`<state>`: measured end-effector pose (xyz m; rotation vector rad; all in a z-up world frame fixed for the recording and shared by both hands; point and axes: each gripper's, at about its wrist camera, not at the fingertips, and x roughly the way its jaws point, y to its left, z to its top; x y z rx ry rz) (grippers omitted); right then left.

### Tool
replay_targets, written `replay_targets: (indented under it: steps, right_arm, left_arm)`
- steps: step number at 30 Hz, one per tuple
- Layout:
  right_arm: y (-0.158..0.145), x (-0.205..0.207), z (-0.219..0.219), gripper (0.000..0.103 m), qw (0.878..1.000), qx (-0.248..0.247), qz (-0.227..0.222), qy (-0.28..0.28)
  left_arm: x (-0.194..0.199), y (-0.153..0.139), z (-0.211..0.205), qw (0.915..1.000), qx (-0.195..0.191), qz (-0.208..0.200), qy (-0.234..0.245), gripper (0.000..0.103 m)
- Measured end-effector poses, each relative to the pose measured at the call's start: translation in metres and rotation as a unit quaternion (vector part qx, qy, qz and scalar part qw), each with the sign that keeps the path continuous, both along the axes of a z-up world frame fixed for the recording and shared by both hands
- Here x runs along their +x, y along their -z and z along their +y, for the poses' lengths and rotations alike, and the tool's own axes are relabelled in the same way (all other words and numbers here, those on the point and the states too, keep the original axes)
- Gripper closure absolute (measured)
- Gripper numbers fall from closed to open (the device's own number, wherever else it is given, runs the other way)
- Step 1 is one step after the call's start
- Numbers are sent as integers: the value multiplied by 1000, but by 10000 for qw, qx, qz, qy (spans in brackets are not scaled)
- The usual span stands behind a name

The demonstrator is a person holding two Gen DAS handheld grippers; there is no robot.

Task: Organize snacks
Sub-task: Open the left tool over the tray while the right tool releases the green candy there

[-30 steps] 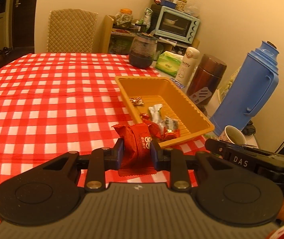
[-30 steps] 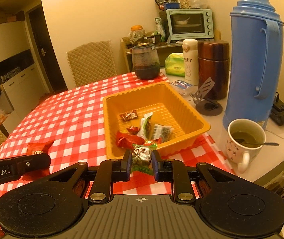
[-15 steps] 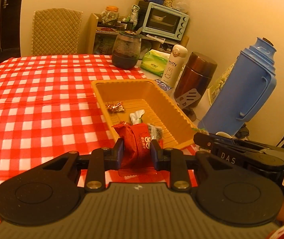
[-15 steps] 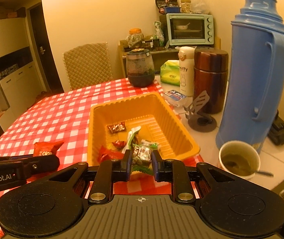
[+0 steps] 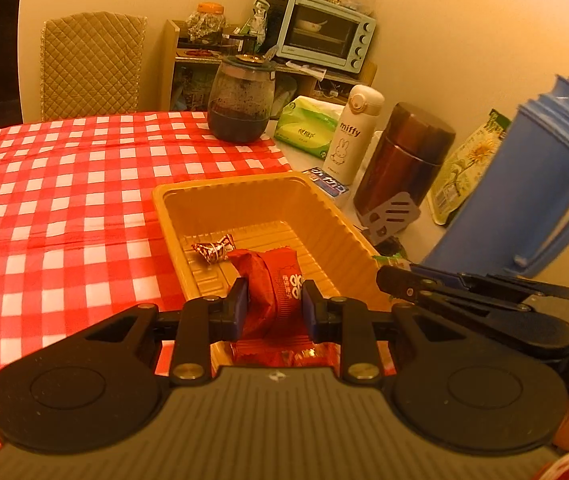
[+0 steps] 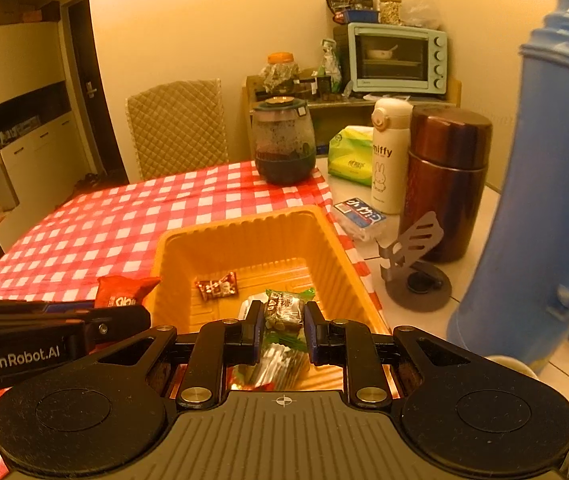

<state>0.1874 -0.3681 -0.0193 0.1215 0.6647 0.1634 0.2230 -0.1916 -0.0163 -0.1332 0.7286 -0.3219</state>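
— What has the left gripper got?

— Its fingers are clamped on a red snack packet (white lettering on the wrapper), held above the near end of the orange tray. The packet's crimped edge hangs down between the fingers.

— And the right gripper?

— Clamped as well, on a small green-edged candy, also over the tray's near end. From the left wrist view the right gripper sits at about 3 o'clock of the left one, just beside it.

— What lies in the tray?

— A twisted brown-and-white sweet on the ribbed floor, towards 11 o'clock of the red packet. More wrappers show under the right fingers, too hidden to name.

— Around the tray?

— It rests on a desk with a red checked cloth. At 2 o'clock stand a white Miffy bottle and a brown flask; a blue thermos jug stands at 3 o'clock, and a dark glass jar at 12.
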Motion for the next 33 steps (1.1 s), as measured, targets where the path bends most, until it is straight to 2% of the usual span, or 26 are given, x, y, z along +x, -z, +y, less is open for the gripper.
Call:
replay_targets:
  steps: [12, 13, 14, 15, 16, 22, 33]
  right_arm:
    - [18, 41, -7, 82, 9998, 43, 157, 141]
    - [19, 42, -7, 82, 9997, 43, 168, 154]
    - [21, 43, -7, 82, 9997, 46, 182, 161]
    - [22, 44, -7, 82, 9997, 46, 199, 168]
    - [23, 44, -7, 82, 9996, 45, 215, 169]
    - [30, 40, -4, 82, 9995, 64, 303, 113]
    - [21, 39, 5, 82, 9998, 107, 183, -33]
  left_arm:
    - [53, 23, -3, 10000, -3, -24, 92, 78]
    - [56, 25, -2, 9999, -49, -63, 94, 75]
    - [59, 26, -2, 9999, -89, -81, 116, 63]
    - [61, 27, -1, 9998, -99, -74, 129, 58]
    - [61, 27, 0, 9998, -101, -77, 139, 54]
    - [44, 28, 22, 9998, -106, -102, -105, 54]
    - [12, 25, 51, 9986, 35, -120, -514, 46]
